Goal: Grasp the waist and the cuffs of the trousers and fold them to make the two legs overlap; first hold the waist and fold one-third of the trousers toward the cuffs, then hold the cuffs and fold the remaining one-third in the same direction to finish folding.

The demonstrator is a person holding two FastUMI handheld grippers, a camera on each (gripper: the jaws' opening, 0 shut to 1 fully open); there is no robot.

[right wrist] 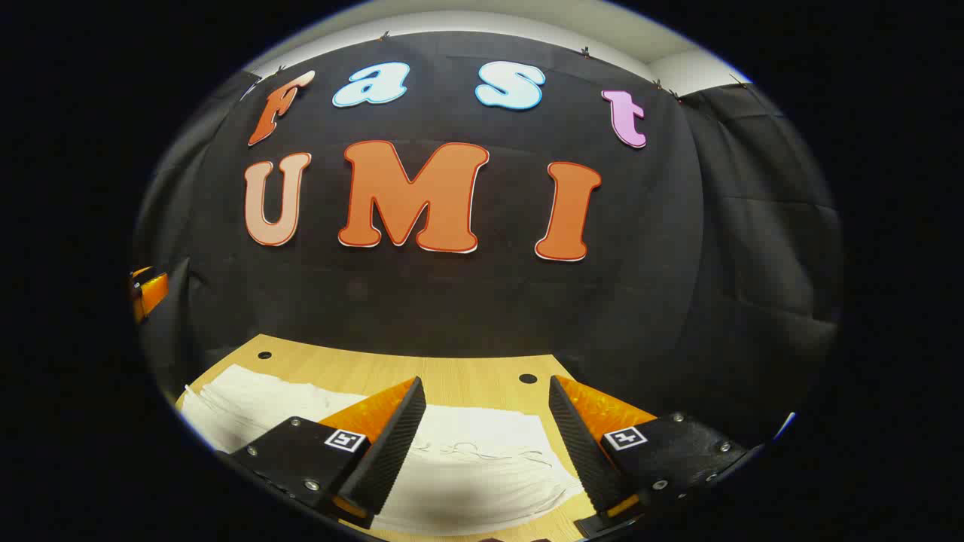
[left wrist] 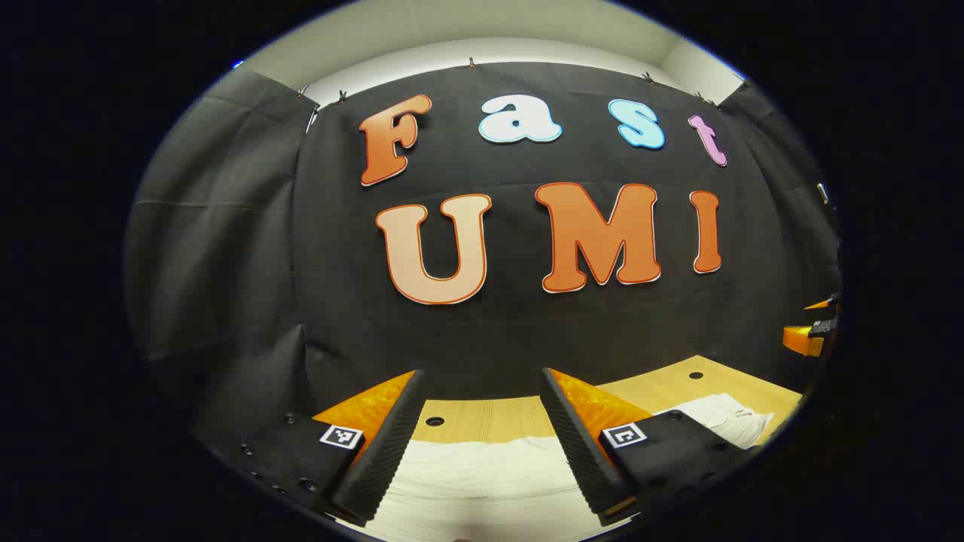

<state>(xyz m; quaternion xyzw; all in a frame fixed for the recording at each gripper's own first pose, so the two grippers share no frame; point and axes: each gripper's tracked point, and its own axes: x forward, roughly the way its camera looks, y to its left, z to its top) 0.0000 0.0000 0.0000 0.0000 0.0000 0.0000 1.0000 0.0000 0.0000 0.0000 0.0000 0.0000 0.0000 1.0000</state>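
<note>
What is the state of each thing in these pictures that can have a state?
trousers: lying flat on the table, not gripped
left gripper: open, above the trousers
right gripper: open, above the trousers
table: bare wood along its far edge

White trousers [right wrist: 467, 467] (plain) on pale wood-grain table [right wrist: 361, 373]

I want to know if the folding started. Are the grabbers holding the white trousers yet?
No, nothing is held. The left gripper and right gripper are both open above the white trousers lying on the table.
</note>
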